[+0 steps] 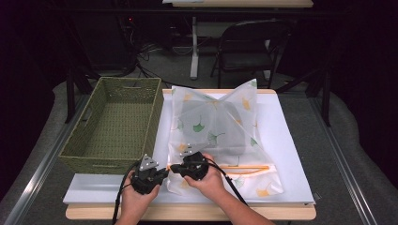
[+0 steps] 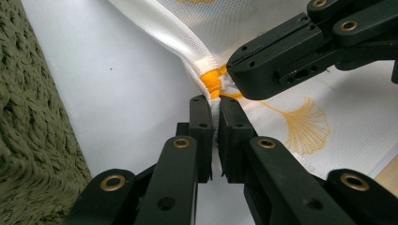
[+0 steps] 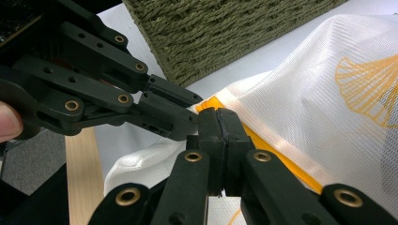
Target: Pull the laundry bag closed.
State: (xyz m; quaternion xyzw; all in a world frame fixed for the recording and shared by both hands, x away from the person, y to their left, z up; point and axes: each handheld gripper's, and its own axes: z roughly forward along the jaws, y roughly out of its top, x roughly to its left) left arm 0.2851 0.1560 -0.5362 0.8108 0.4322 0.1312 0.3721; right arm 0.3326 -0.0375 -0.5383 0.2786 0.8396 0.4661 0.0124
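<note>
A white mesh bag [image 1: 216, 124] printed with green and orange leaves lies on the white board [image 1: 291, 154], with an orange zipper [image 1: 246, 167] along its near edge. My left gripper [image 1: 164, 173] [image 2: 215, 101] is shut on the bag's near left corner fabric, just below the orange zipper pull [image 2: 210, 82]. Facing it tip to tip, my right gripper [image 1: 172, 168] [image 3: 220, 115] is shut on the zipper pull [image 3: 209, 104]. The other gripper's black jaws cross each gripper view, close to its own.
A green woven basket [image 1: 117, 122] stands empty along the board's left side, close to both grippers. The table's wooden front edge [image 1: 187, 212] runs under the hands. A black folding chair [image 1: 251, 47] and cables sit beyond the table.
</note>
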